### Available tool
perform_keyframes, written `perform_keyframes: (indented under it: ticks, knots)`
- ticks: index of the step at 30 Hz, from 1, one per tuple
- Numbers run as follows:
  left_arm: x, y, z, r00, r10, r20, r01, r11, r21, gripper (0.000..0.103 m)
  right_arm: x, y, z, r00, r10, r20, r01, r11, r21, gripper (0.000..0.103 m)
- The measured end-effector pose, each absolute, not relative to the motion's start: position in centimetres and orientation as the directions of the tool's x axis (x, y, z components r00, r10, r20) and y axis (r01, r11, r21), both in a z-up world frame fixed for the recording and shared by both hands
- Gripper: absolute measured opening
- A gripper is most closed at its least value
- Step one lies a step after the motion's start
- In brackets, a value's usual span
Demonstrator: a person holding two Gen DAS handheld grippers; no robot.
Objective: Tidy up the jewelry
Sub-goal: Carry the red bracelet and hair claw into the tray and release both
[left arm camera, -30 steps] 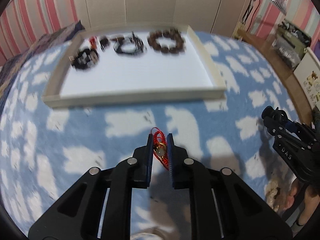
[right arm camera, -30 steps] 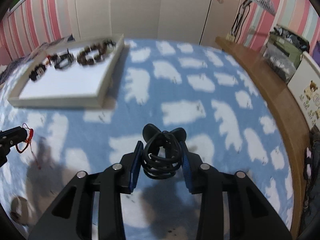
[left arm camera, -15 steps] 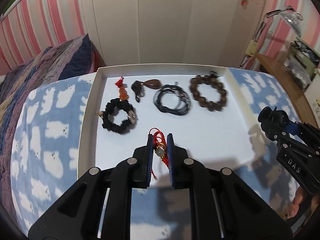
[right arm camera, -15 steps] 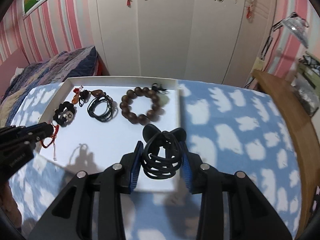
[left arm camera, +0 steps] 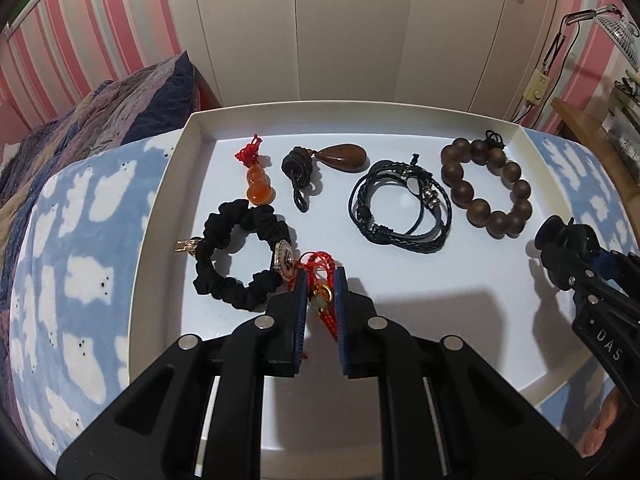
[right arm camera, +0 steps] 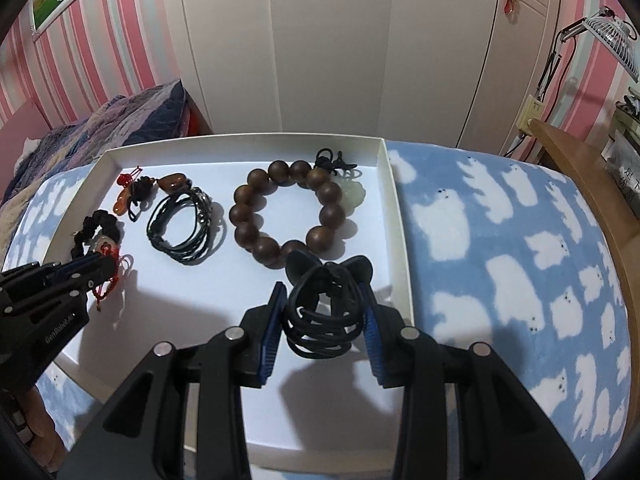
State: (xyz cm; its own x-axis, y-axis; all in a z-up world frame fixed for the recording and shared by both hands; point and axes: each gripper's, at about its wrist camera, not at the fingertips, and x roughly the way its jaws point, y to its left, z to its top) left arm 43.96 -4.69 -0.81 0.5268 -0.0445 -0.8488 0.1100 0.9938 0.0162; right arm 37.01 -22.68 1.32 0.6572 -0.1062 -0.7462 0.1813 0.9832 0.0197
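- Your left gripper (left arm camera: 320, 304) is clamped almost fully closed on a red cord charm (left arm camera: 322, 300) with a pale bead, hanging over the near-left part of the white tray (left arm camera: 160, 216). The loose cord tails dangle below the pads, so on release they could catch on a pad and drag the charm back out with you.
- Just past it lies the black scrunchie (left arm camera: 236, 256), its metal charm nearly touching the red cord. Set down here and the two will likely tangle or overlap.
- Your right gripper (right arm camera: 324, 320) is part-way closed around a black hair clip (right arm camera: 326, 304) wound with cords, above the tray's near-right part. The grip is on springy loops, not a solid body, so the clip could twist or slip as you lower it.
- The wooden bead bracelet (right arm camera: 288, 212) sits immediately beyond the clip; a drop too far forward would knock its beads.
- The tray's right wall is close by: release too far right and the clip lands on the blue cloud blanket (right arm camera: 520, 240).
- Farther back, the black cord bracelet (left arm camera: 400, 208), brown drop pendant (left arm camera: 340, 156) and orange gourd charm (left arm camera: 260, 188) lie well apart from both grippers, at little risk.
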Motion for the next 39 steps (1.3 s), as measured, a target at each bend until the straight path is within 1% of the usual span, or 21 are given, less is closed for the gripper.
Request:
perform_keyframes:
  ticks: [10, 17, 21, 25, 39]
  knots:
    - [44.7, -5.3, -1.4, 0.536, -0.01, -0.844, 0.097, 0.994, 0.05, 0.011, 38.1, -22.7, 0.7, 0.661, -0.136, -0.738, 0.19, 0.982, -0.01, 0.037]
    - [45.2, -5.7, -1.4, 0.55, -0.018, -0.835, 0.092, 0.995, 0.039, 0.011, 38.3, -23.2, -0.2, 0.666, -0.123, -0.736, 0.208, 0.978, 0.024, 0.037]
    - [44.8, -5.7, -1.7, 0.568, -0.009, -0.823, 0.089, 0.995, 0.051, 0.011, 37.9, -23.2, -0.4, 0.68, -0.109, -0.725, 0.204, 0.978, 0.044, 0.037]
    - [44.0, -6.0, -1.9, 0.585, 0.015, -0.811, 0.096, 0.992, 0.088, 0.013, 37.6, -22.8, -0.5, 0.691, -0.121, -0.712, 0.193, 0.981, 0.02, 0.037]
    - [42.3, -6.2, -2.3, 0.621, 0.028, -0.783, 0.099, 0.988, 0.114, 0.014, 36.4, -22.5, -0.9, 0.718, -0.118, -0.686, 0.187, 0.982, 0.027, 0.037]
